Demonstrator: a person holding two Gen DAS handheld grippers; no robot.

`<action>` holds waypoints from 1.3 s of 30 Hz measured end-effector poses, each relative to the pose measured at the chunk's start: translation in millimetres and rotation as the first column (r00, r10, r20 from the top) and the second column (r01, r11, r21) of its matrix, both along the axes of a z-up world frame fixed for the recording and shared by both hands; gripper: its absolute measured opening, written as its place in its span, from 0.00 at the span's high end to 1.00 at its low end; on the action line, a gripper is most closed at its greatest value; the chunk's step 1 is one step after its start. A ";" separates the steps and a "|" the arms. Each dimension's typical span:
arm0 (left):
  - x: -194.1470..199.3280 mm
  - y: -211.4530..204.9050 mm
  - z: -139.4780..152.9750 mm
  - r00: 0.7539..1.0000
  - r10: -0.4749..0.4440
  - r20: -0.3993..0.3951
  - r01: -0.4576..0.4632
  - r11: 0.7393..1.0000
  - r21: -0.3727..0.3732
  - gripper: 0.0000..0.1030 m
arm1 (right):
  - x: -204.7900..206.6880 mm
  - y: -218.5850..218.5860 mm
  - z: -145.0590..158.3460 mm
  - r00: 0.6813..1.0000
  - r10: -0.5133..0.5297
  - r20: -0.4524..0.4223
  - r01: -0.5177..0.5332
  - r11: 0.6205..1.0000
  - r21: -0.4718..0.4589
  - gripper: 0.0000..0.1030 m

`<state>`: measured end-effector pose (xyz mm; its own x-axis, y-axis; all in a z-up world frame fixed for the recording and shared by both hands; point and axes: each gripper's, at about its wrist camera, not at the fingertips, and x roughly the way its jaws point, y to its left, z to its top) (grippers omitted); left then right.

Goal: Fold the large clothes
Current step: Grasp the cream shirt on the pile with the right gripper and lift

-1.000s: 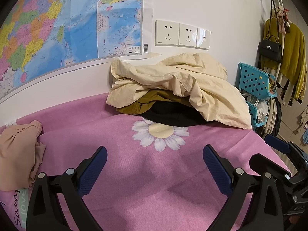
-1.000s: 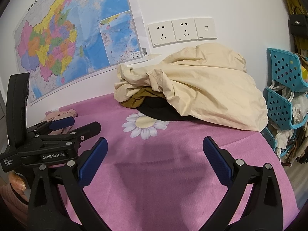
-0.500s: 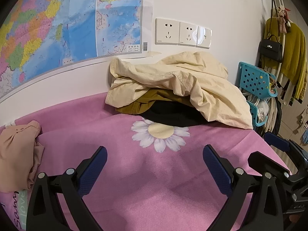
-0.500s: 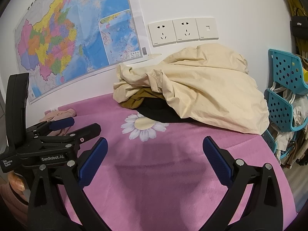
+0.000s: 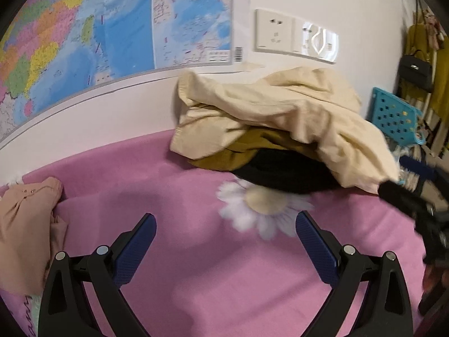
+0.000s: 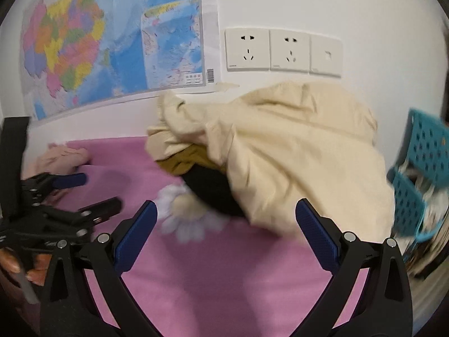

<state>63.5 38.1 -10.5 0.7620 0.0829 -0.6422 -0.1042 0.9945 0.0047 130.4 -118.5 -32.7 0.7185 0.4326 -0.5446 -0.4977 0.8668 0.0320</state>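
Observation:
A pile of clothes lies at the back of the pink bed cover [image 5: 196, 266] against the wall: a large cream garment [image 5: 294, 115] on top, a mustard one [image 5: 252, 148] and a black one [image 5: 280, 171] under it. The pile shows in the right wrist view too, with the cream garment [image 6: 294, 151] uppermost. My left gripper [image 5: 224, 241] is open and empty, short of the pile. My right gripper [image 6: 224, 227] is open and empty, close in front of the cream garment's lower edge. The left gripper [image 6: 84, 193] shows at the left of the right wrist view.
A folded peach garment [image 5: 25, 224] lies at the left of the bed. A map [image 5: 98, 36] and wall sockets [image 6: 280, 50] are on the wall behind. Teal plastic baskets [image 6: 423, 174] stand off the right edge. A daisy print [image 5: 261, 205] marks the cover.
Both grippers have moved forward toward the clothes pile, which now looks larger. The views are motion-blurred. Both stay open.

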 end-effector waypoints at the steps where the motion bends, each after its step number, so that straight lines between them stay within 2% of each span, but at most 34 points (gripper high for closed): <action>1: 8.2 6.0 -1.3 1.000 0.015 -0.002 -0.015 1.000 0.004 0.07 | 8.8 5.1 0.5 1.000 0.006 0.005 -0.006 1.000 -0.014 0.06; 7: 38.4 26.1 -10.7 0.998 0.067 -0.019 -0.067 0.997 0.029 0.07 | 78.1 53.3 -5.4 0.998 0.065 -0.001 -0.064 0.990 -0.127 0.08; 10: 48.2 32.4 -17.1 0.997 0.074 -0.024 -0.074 0.997 0.027 0.07 | 103.2 74.3 -13.3 0.995 0.104 0.002 -0.101 0.977 -0.189 0.18; 11: 51.4 34.0 -20.0 0.997 0.076 -0.031 -0.075 0.997 0.028 0.07 | 111.9 76.4 -15.9 0.993 0.113 -0.027 -0.116 0.974 -0.193 0.32; 12: 54.7 36.2 -23.1 0.997 0.075 -0.036 -0.074 0.997 0.026 0.07 | 115.9 75.7 -16.1 0.992 0.117 -0.040 -0.123 0.973 -0.195 0.61; 13: 57.2 37.8 -25.5 0.996 0.078 -0.041 -0.077 0.997 0.027 0.07 | 118.2 73.0 -14.3 0.991 0.128 -0.048 -0.135 0.972 -0.191 0.74; 15: 60.9 41.6 -28.8 0.996 0.078 -0.050 -0.077 0.997 0.021 0.07 | 115.2 62.6 -5.1 0.989 0.146 -0.035 -0.150 0.975 -0.166 0.90; 17: 63.7 46.4 -32.2 0.996 0.077 -0.051 -0.077 0.997 0.015 0.07 | 105.7 46.0 12.4 0.988 0.156 0.013 -0.153 0.979 -0.133 0.90; 19: 67.4 49.4 -35.1 0.996 0.073 -0.058 -0.073 0.997 0.012 0.07 | 101.9 37.7 21.4 0.988 0.155 0.026 -0.151 0.981 -0.122 0.79; 20: 69.4 50.6 -36.7 0.996 0.071 -0.062 -0.071 0.997 0.013 0.07 | 103.3 39.3 20.1 0.987 0.161 0.021 -0.156 0.978 -0.139 0.64; 21: 71.6 51.9 -38.3 0.995 0.071 -0.066 -0.071 0.997 0.014 0.07 | 105.5 44.6 17.6 0.985 0.172 0.014 -0.168 0.973 -0.160 0.53; 23: 73.4 54.2 -40.4 0.995 0.069 -0.071 -0.068 0.998 0.015 0.07 | 109.8 62.9 3.4 0.982 0.191 0.007 -0.183 0.952 -0.247 0.52; 25: 73.4 57.9 -41.8 0.995 0.073 -0.071 -0.072 0.997 0.013 0.07 | 115.2 81.8 -10.0 0.980 0.199 0.004 -0.188 0.934 -0.303 0.54; 26: 73.3 60.4 -42.5 0.995 0.074 -0.073 -0.073 0.997 0.011 0.07 | 117.0 86.3 -13.8 0.981 0.194 0.024 -0.175 0.928 -0.330 0.72; 27: 73.5 62.1 -43.1 0.994 0.076 -0.074 -0.076 0.997 0.011 0.07 | 119.8 87.5 -14.6 0.981 0.195 0.024 -0.176 0.927 -0.332 0.95; 28: 72.9 65.6 -43.3 0.994 0.077 -0.074 -0.076 0.997 0.010 0.07 | 122.5 83.1 -8.9 0.982 0.191 0.009 -0.179 0.938 -0.298 0.95; 30: 72.4 69.8 -42.8 0.995 0.077 -0.067 -0.077 0.997 0.010 0.07 | 115.9 72.2 11.8 0.981 0.190 0.049 -0.171 0.950 -0.261 0.96; 32: 71.6 74.6 -40.6 0.996 0.070 -0.050 -0.070 0.998 -0.001 0.07 | 102.7 46.3 55.2 0.977 0.177 0.114 -0.155 0.971 -0.183 0.96; 35: 68.6 78.8 -30.7 0.999 0.040 0.000 -0.040 0.999 -0.022 0.07 | 87.1 -17.5 132.1 0.977 0.087 0.193 -0.084 0.996 -0.024 0.97; 39: 60.2 69.2 -6.7 0.994 -0.041 0.106 0.044 0.999 -0.018 0.07 | 74.4 -85.8 194.3 0.971 -0.007 0.238 -0.018 0.995 0.102 0.97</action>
<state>123.7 107.4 -17.2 0.8282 0.0365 -0.5593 -0.0607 0.9979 -0.0247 204.8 -204.3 161.6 0.8195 0.4816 -0.3108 -0.5066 0.8622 0.0003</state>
